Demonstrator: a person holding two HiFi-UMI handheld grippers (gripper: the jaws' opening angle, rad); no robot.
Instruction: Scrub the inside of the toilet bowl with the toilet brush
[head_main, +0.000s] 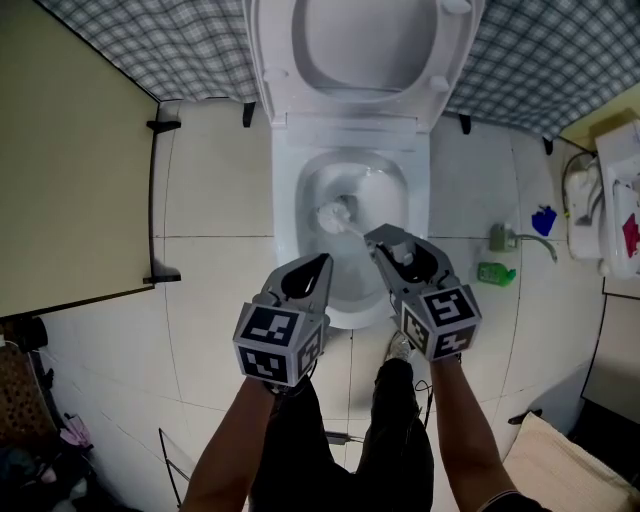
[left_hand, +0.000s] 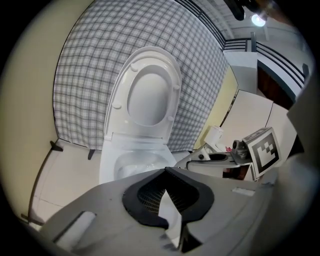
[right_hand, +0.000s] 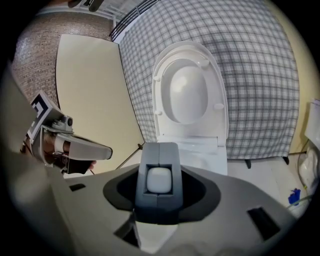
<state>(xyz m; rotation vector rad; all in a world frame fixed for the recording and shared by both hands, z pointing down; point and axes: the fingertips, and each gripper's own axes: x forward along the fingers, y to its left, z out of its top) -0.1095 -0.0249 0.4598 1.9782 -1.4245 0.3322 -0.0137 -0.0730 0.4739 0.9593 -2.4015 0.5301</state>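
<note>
Right gripper (head_main: 388, 243) clamps the toilet brush (head_main: 334, 215), bristles seemingly in the toilet bowl (head_main: 416, 200) beyond; left gripper (head_main: 322, 266) closed, empty.

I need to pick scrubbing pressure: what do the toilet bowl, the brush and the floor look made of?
Toilet bowl: glazed white ceramic, going by its glossy, reflective surface. Brush: white bristly head on a pale stem, probably plastic; too small to be sure. Floor: large cream tiles with visible joints, slight sheen, likely ceramic.
</note>
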